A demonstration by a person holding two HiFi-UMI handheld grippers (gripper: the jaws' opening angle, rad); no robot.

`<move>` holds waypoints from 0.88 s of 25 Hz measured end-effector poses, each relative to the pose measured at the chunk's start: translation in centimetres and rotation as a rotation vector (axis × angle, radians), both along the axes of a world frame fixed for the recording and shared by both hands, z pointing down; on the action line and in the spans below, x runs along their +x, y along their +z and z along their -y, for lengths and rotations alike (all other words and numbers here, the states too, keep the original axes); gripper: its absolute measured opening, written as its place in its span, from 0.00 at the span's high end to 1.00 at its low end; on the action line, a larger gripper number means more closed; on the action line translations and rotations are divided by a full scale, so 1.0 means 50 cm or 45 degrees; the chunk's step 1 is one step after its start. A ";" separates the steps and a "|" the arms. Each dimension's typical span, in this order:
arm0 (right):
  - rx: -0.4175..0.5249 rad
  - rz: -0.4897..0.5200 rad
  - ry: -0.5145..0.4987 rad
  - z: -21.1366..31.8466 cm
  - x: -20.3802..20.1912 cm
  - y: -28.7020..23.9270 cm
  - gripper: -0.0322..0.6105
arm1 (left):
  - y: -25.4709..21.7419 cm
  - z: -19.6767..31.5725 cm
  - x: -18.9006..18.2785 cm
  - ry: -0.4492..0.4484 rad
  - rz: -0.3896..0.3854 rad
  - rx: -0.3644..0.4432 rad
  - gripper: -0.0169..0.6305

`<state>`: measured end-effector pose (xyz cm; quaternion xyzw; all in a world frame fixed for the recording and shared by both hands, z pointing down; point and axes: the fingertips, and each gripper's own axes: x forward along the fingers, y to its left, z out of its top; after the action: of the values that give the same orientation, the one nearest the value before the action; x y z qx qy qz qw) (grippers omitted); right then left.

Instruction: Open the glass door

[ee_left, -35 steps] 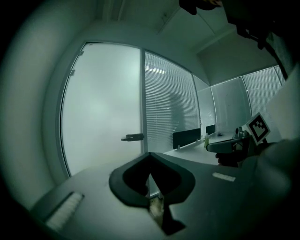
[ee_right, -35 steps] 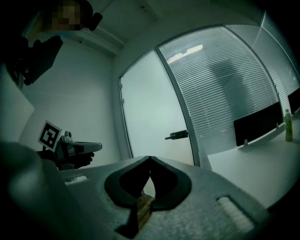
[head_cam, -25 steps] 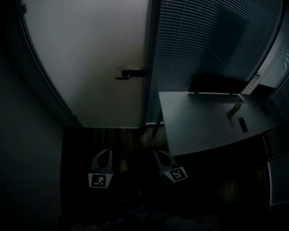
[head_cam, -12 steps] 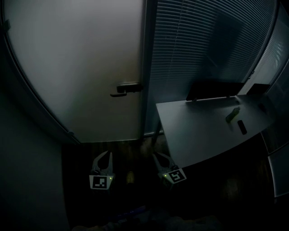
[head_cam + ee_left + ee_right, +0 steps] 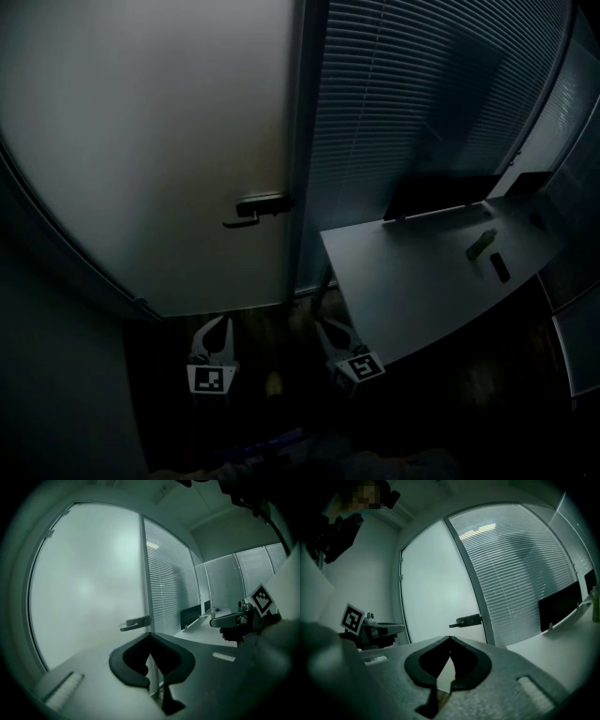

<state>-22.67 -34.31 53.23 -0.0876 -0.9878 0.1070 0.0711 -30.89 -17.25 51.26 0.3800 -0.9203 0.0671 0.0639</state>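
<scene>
Over the last second we close in on the glass door [image 5: 159,141]. In the head view its frosted pane fills more of the frame than it did a second ago, and the handle [image 5: 255,208] sits lower and nearer to us. The table [image 5: 422,281] on the right and the slatted blinds [image 5: 422,94] behind it slide nearer as well.

The door looks closed, with the lever level and untouched. The task is at the approach stage, and we judge that reaching up to the lever comes next.

The left hand-held gripper [image 5: 222,322] and the right hand-held gripper [image 5: 322,324] hang low over the dark floor, well below the handle and apart from it. In each gripper view the jaws are pressed together at the tips with nothing between them. The handle shows beyond them, above the tips.

We find no brand, label or lettering that can be read. The only printed marks are the black-and-white square patterns on the marker cube [image 5: 212,379] of each gripper. The two small items on the table are too dark to identify.
</scene>
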 end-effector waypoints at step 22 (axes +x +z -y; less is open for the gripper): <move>-0.027 -0.014 0.236 0.061 -0.168 0.014 0.95 | -0.025 0.126 -0.313 0.242 0.353 -0.237 0.89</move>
<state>-31.06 -37.36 53.94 0.0040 -0.9901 0.1242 0.0653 -46.53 -23.53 50.03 0.4447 -0.8701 0.2095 -0.0352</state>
